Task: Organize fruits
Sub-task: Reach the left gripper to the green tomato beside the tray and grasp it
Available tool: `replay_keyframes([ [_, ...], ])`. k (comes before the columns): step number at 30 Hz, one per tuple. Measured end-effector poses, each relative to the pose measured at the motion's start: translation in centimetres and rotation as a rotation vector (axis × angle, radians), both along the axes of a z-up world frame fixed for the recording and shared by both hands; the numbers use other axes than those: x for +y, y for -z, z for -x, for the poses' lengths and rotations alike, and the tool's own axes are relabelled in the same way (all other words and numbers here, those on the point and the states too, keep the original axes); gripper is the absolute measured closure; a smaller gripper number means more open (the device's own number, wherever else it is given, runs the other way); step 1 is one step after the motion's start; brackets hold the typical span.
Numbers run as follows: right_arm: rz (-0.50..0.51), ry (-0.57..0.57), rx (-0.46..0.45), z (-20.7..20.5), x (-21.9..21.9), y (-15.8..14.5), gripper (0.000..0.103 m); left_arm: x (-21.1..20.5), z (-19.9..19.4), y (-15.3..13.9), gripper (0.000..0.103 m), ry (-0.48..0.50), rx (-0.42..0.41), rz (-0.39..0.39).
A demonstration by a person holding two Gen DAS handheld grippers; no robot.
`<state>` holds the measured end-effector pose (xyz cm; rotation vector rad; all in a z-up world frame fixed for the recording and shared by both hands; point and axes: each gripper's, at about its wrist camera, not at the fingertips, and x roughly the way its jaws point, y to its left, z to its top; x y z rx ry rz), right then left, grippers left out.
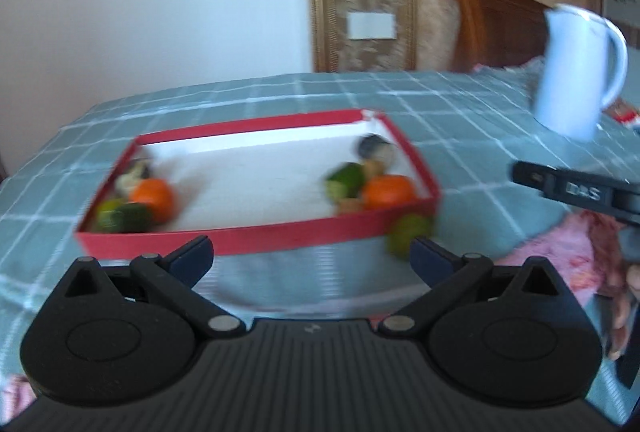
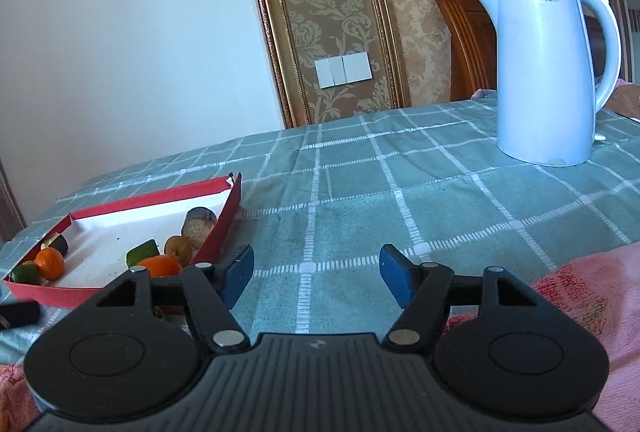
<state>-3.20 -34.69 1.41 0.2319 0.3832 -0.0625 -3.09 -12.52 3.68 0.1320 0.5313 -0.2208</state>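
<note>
A red tray [image 1: 256,234] with a white floor lies on the checked cloth just beyond my left gripper [image 1: 312,252], which is open and holds nothing. In its left corner sit an orange [image 1: 154,198] and green fruit [image 1: 120,218]. Its right corner holds another orange [image 1: 388,192], a green piece [image 1: 346,178] and a dark round piece [image 1: 374,148]. A green fruit [image 1: 408,234] lies outside the tray's near right corner. My right gripper [image 2: 317,264] is open over bare cloth, right of the tray [image 2: 224,228], with nothing between its fingers.
A white electric kettle [image 2: 548,72] stands at the back right of the table. A pink towel [image 2: 580,292] lies at the near right edge. A wooden chair [image 2: 464,40] stands behind the table. The picture from the left wrist is blurred.
</note>
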Motion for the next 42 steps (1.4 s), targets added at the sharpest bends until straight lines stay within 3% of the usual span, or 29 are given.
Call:
replay_keyframes([
  [8,-0.040,0.019,0.023,-0.3,-0.8,0.2,0.034,-4.8,-1.9,1.6,0.000,-0.041,0.051,-0.021],
  [15,-0.064,0.016,0.108,-1.4,-1.2,0.8,0.034,-5.9,-3.7,3.4,0.000,-0.112,0.146,-0.014],
  [20,-0.022,0.017,0.181,-2.3,-0.9,1.0,0.034,-5.8,-4.0,3.5,0.000,-0.131,0.153,0.010],
  [27,-0.093,0.038,0.139,-1.5,-2.7,1.1,0.029,-6.1,-4.1,3.4,0.000,-0.119,0.142,0.025],
  [32,-0.118,0.035,0.136,-1.5,-3.0,1.2,0.029,-5.8,-3.8,3.3,0.017,-0.112,0.130,0.047],
  [42,-0.146,0.034,0.129,-1.4,-3.4,1.3,0.028,-4.6,-3.5,3.2,0.034,-0.107,0.109,0.083],
])
